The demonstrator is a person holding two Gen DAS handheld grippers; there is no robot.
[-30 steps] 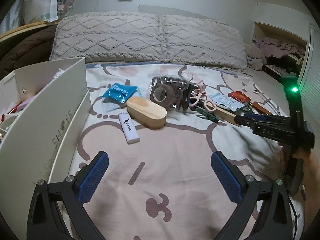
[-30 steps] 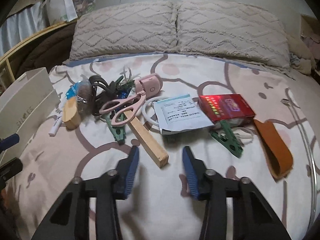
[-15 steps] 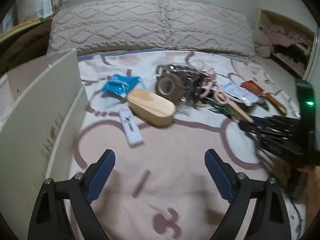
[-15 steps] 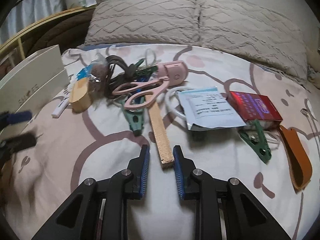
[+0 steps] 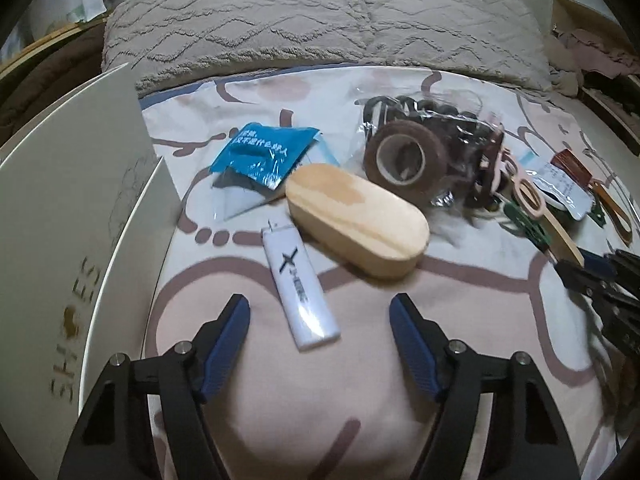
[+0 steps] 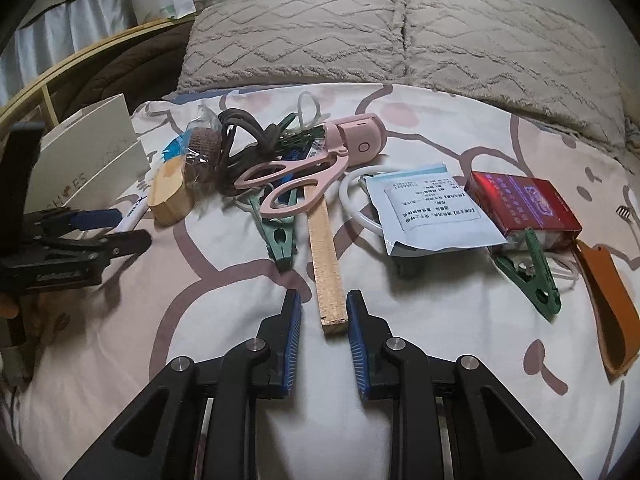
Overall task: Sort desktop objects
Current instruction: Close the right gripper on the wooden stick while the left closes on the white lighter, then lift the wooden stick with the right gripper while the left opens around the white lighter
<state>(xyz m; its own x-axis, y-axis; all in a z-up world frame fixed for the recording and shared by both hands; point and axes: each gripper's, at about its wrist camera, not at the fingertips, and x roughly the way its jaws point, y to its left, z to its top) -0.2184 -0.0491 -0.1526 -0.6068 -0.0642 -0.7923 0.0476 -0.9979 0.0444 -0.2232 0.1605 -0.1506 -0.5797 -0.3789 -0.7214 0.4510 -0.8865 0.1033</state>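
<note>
Jaws of your left gripper point(image 5: 320, 312), just narrowing, straddle the white lighter point(image 5: 299, 286) untouched; your right gripper point(image 6: 323, 316) brackets the wooden stick point(image 6: 327, 256) narrowly, ungripped.

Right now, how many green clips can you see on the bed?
2 clearly: one green clip just left of the wooden stick, another below the red box. More may hide in the tangled pile.

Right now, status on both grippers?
Left gripper open, closing around white lighter. Right gripper straddling wooden stick, no grip. Pink scissors overlap stick.
</note>
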